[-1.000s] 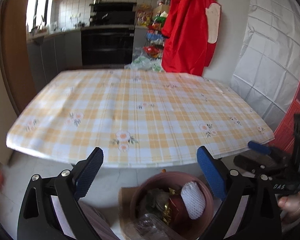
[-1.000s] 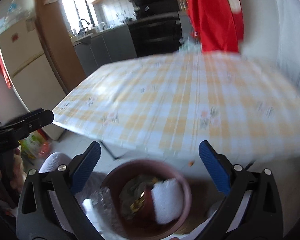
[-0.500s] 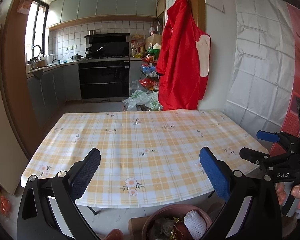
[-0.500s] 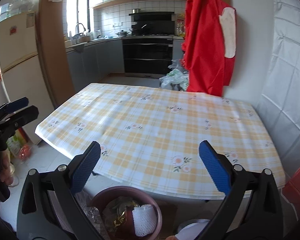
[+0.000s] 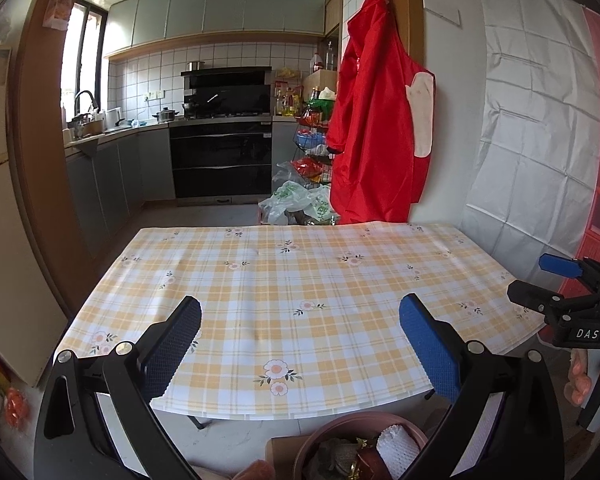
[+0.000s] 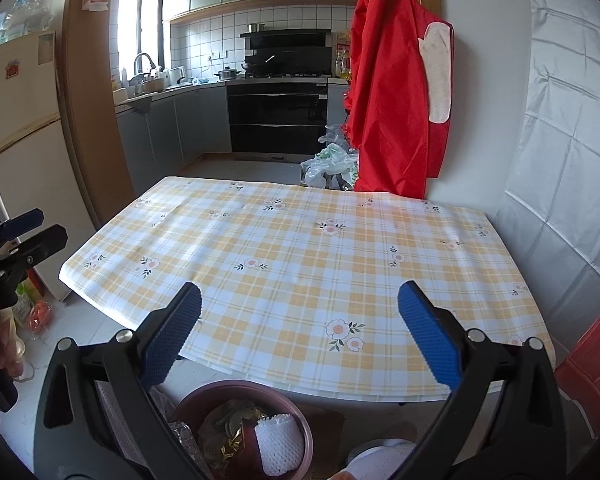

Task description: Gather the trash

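A round pink bin [image 5: 332,428] stands on the floor below the table's near edge, holding trash: a white foam net [image 5: 396,448], crumpled wrappers and gold foil. It also shows in the right wrist view [image 6: 204,396] with the foam net [image 6: 278,446]. My left gripper [image 5: 300,340] is open and empty, held above the bin and the near table edge. My right gripper [image 6: 299,334] is open and empty, likewise above the bin. The yellow checked tablecloth [image 5: 300,280] shows no trash on it.
The right gripper shows at the right edge of the left wrist view [image 5: 568,300]; the left gripper shows at the left edge of the right wrist view [image 6: 16,240]. A red apron [image 5: 376,128] hangs on the wall behind the table. Plastic bags [image 5: 296,200] lie on the kitchen floor. A fridge [image 6: 24,160] stands at left.
Both grippers have risen and tilted up from the bin, so the whole table and kitchen come into view. Both stay open and empty.
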Demonstrator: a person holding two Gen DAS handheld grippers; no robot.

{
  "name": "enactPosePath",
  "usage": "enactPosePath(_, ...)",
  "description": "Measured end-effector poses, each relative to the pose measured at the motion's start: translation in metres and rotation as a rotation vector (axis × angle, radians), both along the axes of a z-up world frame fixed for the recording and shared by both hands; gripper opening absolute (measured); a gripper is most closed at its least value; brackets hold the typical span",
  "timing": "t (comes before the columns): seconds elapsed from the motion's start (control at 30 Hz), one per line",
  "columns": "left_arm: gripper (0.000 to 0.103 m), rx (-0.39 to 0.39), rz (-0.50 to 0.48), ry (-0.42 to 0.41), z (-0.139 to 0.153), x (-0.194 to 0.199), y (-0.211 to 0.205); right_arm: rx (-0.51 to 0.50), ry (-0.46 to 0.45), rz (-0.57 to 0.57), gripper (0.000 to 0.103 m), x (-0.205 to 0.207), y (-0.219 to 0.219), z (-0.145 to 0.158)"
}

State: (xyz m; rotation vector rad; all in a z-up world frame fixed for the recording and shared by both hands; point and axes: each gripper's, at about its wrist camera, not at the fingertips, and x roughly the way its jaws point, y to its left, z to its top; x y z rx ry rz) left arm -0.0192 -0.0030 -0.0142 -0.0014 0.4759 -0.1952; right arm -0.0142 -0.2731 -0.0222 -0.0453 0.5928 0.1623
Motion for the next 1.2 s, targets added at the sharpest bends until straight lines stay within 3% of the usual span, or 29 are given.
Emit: enactPosePath(1.2,0.097,0.063,0.031,0.009,-0.0027,0.0052,-0.0032,0.013,0.029,-0.028,0.097,0.0005,-0.0052,-0.0083)
